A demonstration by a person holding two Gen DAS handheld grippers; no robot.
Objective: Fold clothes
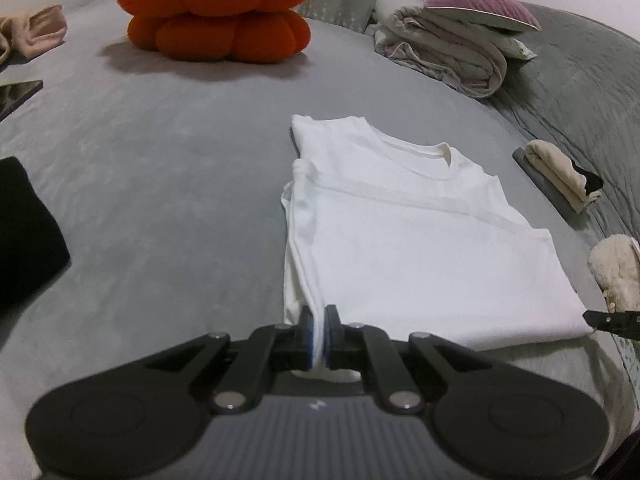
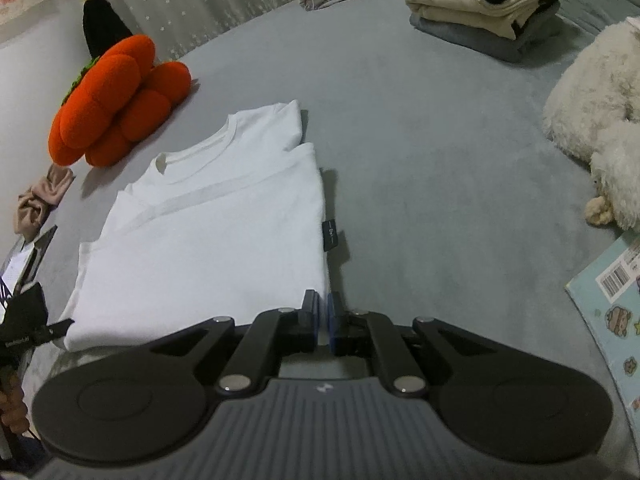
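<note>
We view a grey bed serving as the folding surface, its broad flat middle left free so that a garment can lie smooth. At its centre lies the white T-shirt, collar away from us and both sleeves already turned in, so that it forms a narrow rectangle — a shape that, in our judgement, awaits a fold of hem toward collar. Around the margins sit larger soft things, pushed well apart from the shirt: an orange pumpkin cushion, a bundle of folded bedding under a mauve pillow, and a white plush toy. A small stack of folded clothes lies near the far edge, apparently the finished pile.

The left claw is clenched on the shirt's near left corner, white cloth visibly pinched between its blue pads. The right claw is likewise clenched at the near right corner, with a thin sliver of fabric between the pads — the two grips matched, we judge, so the hem can rise evenly. A small black label marks the shirt's right edge.
</note>
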